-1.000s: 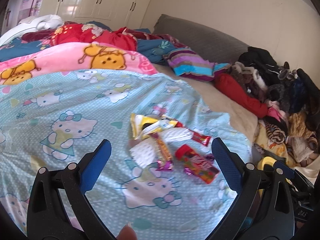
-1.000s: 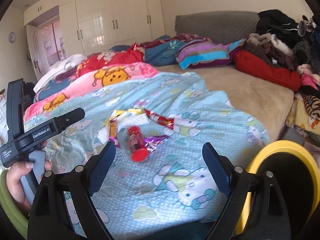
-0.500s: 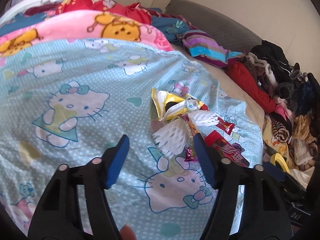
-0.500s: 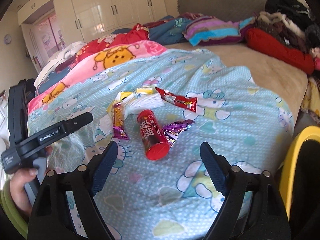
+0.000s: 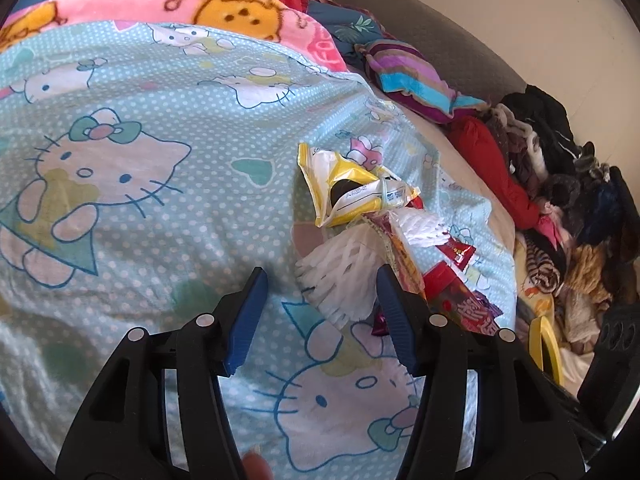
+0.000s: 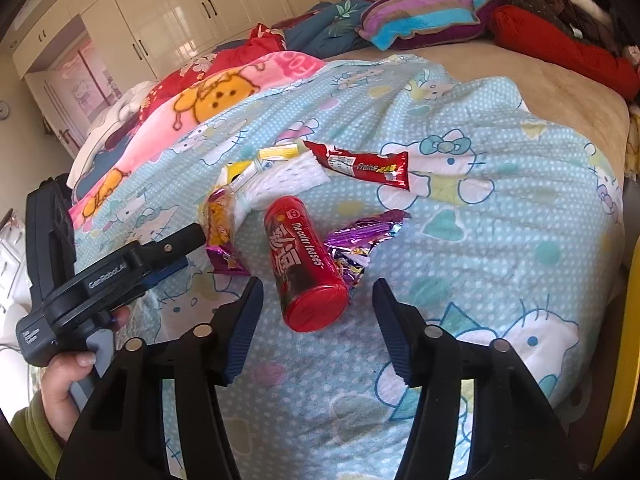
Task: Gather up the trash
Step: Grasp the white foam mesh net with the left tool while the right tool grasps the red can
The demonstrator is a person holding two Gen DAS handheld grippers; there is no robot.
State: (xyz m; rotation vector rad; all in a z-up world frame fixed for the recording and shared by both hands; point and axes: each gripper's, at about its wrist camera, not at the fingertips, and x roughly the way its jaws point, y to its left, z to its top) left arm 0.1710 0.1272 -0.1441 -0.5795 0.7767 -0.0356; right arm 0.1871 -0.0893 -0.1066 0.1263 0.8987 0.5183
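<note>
Two wrist views over a bed covered by a light-blue cartoon-cat sheet (image 6: 500, 240), on which a small heap of trash lies.

Left gripper (image 5: 320, 300): jaws closing and about half apart, pads not yet pressing on anything. The lower edge of a white foam fruit net (image 5: 340, 276) lies between the blue fingertips (image 5: 250, 304), close to the right-hand pad; whether that pad touches the net cannot be told from this angle. Beyond the net lies a yellow-and-white snack wrapper (image 5: 344, 192).

Right gripper (image 6: 318, 300): jaws likewise closing, still clear of their target. A red cylindrical snack can (image 6: 304, 268) lies on its side with its flat end toward the camera, its near end just ahead of the gap between the two pads and touched by neither.

Surrounding trash: a torn purple foil wrapper (image 6: 360, 236) touches the can's right side; a purple-and-yellow candy wrapper (image 6: 222, 232) lies just beside it on the left; a red bar wrapper (image 6: 360, 164) lies farther up the sheet.

The right wrist view also shows the person's hand (image 6: 68, 380), in a green sleeve, grasping the left gripper's handle. A yellow-rimmed bin (image 5: 546, 344) stands at the bed's edge. A pink cartoon blanket (image 5: 200, 4) and a striped pillow (image 6: 420, 20) lie beyond the sheet.
</note>
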